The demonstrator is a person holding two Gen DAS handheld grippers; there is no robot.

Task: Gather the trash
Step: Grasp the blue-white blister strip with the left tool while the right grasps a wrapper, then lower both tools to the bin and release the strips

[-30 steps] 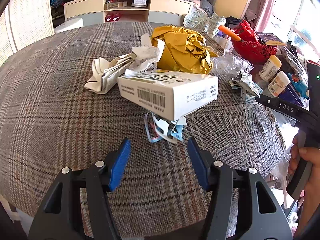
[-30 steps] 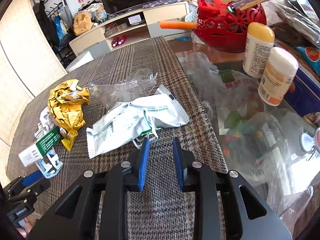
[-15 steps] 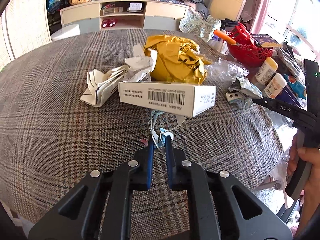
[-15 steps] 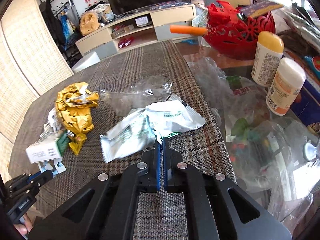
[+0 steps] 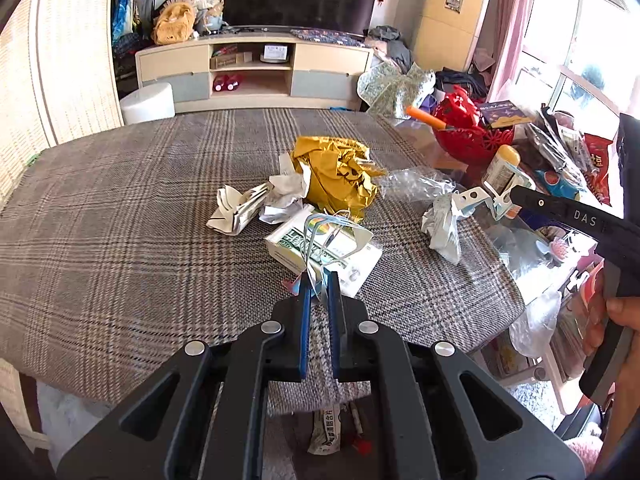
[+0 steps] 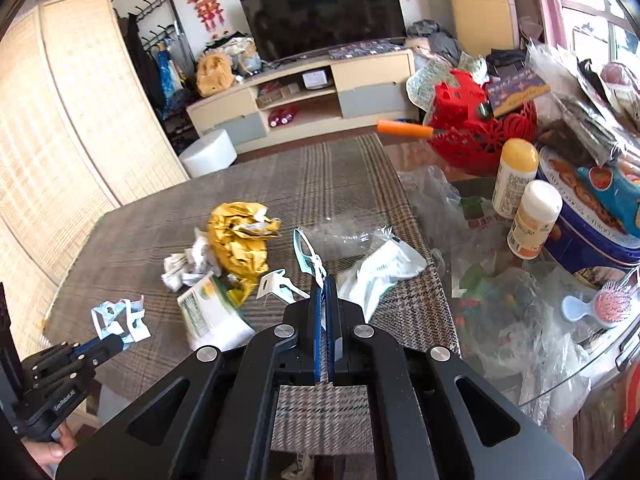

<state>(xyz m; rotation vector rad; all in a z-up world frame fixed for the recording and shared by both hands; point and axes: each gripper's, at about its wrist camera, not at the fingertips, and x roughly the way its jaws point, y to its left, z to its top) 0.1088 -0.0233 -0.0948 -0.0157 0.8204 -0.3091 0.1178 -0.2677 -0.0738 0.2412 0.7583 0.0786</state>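
Both grippers clenched on trash: left gripper (image 5: 318, 280) holds the white-blue torn packaging scrap (image 5: 334, 236), right gripper (image 6: 323, 286) the white-green foil wrapper (image 6: 380, 268). Remaining crumpled yellow wrapper (image 5: 336, 172) lies at 12 o'clock, nearer your left fingers.

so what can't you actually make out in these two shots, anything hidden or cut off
- Left wrist view: how much of the mask sits between the pads of the left gripper; they cover it.
- Left wrist view: the printing on the box, too small and partly behind the mask.
- Right wrist view: which part of the white wrapper the right gripper pinches; the fingers hide it.
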